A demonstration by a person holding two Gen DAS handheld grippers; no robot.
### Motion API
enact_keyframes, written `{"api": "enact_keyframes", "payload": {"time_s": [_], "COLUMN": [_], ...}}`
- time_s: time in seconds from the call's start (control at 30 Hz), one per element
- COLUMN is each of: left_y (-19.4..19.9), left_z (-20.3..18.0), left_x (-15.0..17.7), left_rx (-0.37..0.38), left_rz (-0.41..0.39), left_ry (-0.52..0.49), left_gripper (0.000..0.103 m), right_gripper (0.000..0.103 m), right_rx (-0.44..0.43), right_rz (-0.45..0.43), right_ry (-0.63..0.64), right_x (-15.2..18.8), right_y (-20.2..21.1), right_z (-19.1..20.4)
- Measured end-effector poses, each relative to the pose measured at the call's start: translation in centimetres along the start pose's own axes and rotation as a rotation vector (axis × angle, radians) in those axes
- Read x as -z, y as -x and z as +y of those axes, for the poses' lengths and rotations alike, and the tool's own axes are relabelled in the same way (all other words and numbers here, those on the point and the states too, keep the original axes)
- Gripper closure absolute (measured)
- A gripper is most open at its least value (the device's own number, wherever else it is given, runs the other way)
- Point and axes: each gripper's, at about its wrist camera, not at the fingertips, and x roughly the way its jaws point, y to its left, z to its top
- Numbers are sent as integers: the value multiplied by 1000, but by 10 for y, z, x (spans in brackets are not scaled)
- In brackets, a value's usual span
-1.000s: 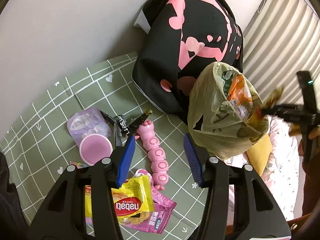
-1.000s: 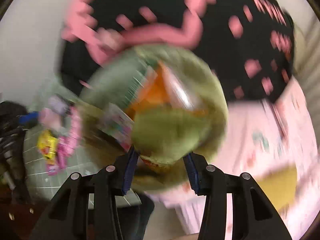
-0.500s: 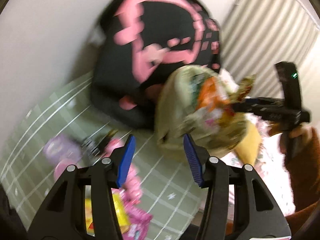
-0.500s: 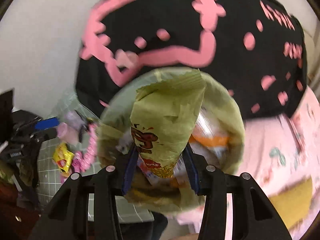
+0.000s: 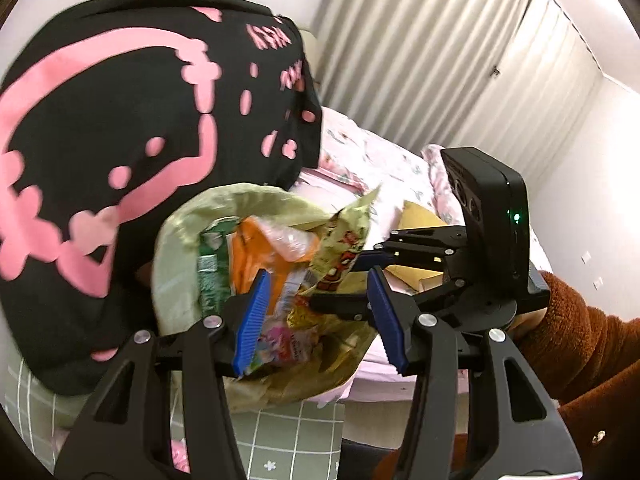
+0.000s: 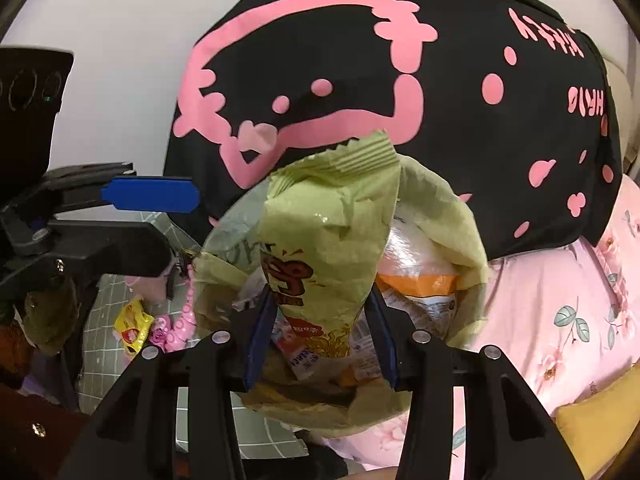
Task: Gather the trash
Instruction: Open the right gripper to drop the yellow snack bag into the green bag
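In the right wrist view, the right gripper (image 6: pixel 320 332) was clamped on a pale green snack packet (image 6: pixel 328 240) at the centre of the frame, held upright over the mouth of a green trash bag (image 6: pixel 444 216) stuffed with wrappers. A black cushion with pink markings (image 6: pixel 460 92) filled the upper frame. At lower left, a yellow wrapper (image 6: pixel 132 326) lay on the green checked cloth (image 6: pixel 100 308). In the left wrist view, the left gripper (image 5: pixel 316 316) stood open with nothing between its blue pads, just before the bag (image 5: pixel 176 272). A rust-coloured sleeve (image 5: pixel 576 344) showed at right.
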Motion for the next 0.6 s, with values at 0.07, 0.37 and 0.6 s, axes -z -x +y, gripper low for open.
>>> {"api": "enact_keyframes", "payload": {"time_s": [0.07,0.37,0.6], "left_y": [-7,-23,-34], "left_z": [-1,2,18], "left_x": [-2,-12,-16], "left_rx": [19,20,-136], "left_rz": [16,41,67], "left_ry": [-3,3,53], "left_gripper": [55,55,55], "right_gripper": [60,60,60], "right_rx": [-3,0,-9], "right_rz": [-4,8,-55], "right_ry": [-7,-7,34], "right_x": [1,4,0], "right_y": [-1,-6,8], "right_z": [-4,-4,8]}}
